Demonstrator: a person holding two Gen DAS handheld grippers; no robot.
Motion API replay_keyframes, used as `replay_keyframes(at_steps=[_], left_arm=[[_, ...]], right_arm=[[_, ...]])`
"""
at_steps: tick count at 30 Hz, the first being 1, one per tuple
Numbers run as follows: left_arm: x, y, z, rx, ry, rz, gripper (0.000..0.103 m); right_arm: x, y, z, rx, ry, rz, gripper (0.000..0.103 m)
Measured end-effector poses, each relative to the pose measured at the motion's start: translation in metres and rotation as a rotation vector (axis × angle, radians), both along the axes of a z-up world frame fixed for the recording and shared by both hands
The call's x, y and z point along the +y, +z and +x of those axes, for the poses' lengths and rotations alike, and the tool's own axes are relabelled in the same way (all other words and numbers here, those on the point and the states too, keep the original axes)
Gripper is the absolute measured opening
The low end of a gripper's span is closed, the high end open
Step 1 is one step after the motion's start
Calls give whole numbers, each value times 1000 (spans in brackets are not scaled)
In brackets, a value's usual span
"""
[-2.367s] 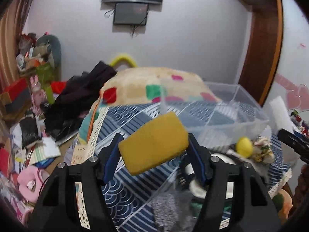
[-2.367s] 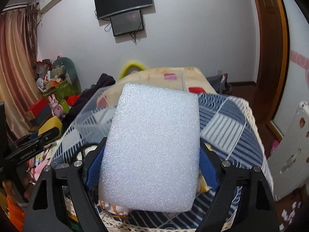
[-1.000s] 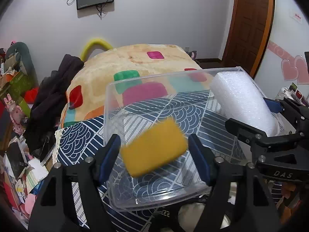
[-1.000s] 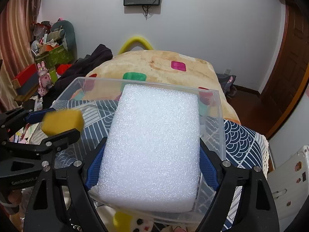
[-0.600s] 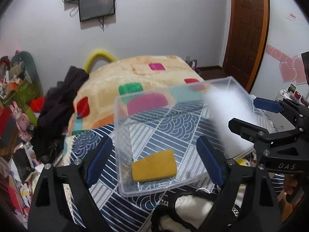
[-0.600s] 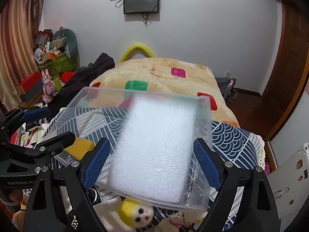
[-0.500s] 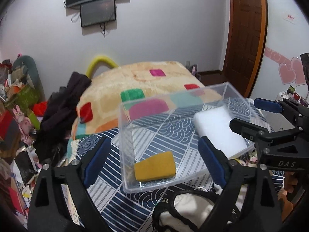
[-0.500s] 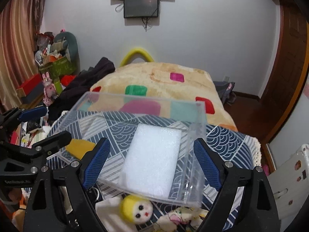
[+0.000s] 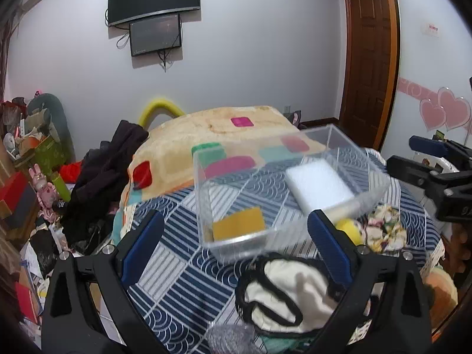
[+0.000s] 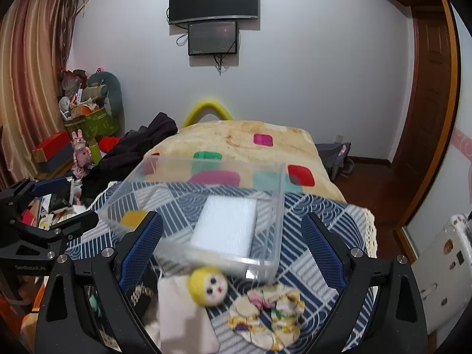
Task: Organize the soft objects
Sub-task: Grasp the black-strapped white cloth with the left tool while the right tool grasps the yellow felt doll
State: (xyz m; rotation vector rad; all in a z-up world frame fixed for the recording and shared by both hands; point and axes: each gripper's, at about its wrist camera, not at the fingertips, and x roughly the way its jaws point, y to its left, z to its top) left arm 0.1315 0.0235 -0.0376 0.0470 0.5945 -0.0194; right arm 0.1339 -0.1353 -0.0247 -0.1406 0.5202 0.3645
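Both my grippers are hanging above the patterned bedspread (image 9: 183,268) right now, and neither has anything in it. My left gripper (image 9: 236,242) has its blue-padded fingers (image 9: 141,244) spread wide with nothing between them, and my right gripper (image 10: 233,247) is spread just as wide, bare as well. In front of me sits the clear plastic bin (image 9: 203,194), resting on the blue-and-white cover. Inside it, the yellow sponge (image 9: 239,226) lies flat on the bottom at the near left end, and the white foam block (image 9: 318,187) lies flat toward the right end, apart from the sponge. From the right wrist view I get the same layout: the white foam block (image 10: 225,222) fills the right part of the clear plastic bin (image 10: 280,215), and the yellow sponge (image 10: 134,217) peeks out at the left, partly hidden by my finger. Outside the bin, just in front of its near wall, I see a small doll with a yellow head (image 10: 208,286), and beside it a crumpled floral cloth (image 10: 270,309). A cream fabric piece with black trim (image 9: 283,295) lies low in the left wrist view, near my fingers. Beyond the bin the beige blanket with coloured squares (image 10: 236,138) covers the far half of the bed.
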Motion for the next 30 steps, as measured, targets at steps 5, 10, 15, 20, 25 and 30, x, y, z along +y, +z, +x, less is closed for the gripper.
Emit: replay_keyframes(at_steps=[5, 10, 15, 20, 25, 30], left_arm=[[1, -20, -9, 38, -1, 1, 99], [1, -42, -14, 89, -16, -2, 86], [1, -62, -13, 159, -43, -24, 77], [0, -79, -8, 217, -64, -62, 68], [0, -91, -1, 241, -78, -99, 64], [-2, -95, 0, 255, -115, -139, 44]], right_arm=[[-2, -20, -6, 40, -2, 5, 94], [5, -41, -7, 90, 8, -9, 94], [11, -61, -4, 141, 26, -13, 93], [15, -76, 5, 195, 43, -25, 84], [19, -87, 13, 249, 53, -23, 68], [15, -94, 15, 290, 53, -12, 44]])
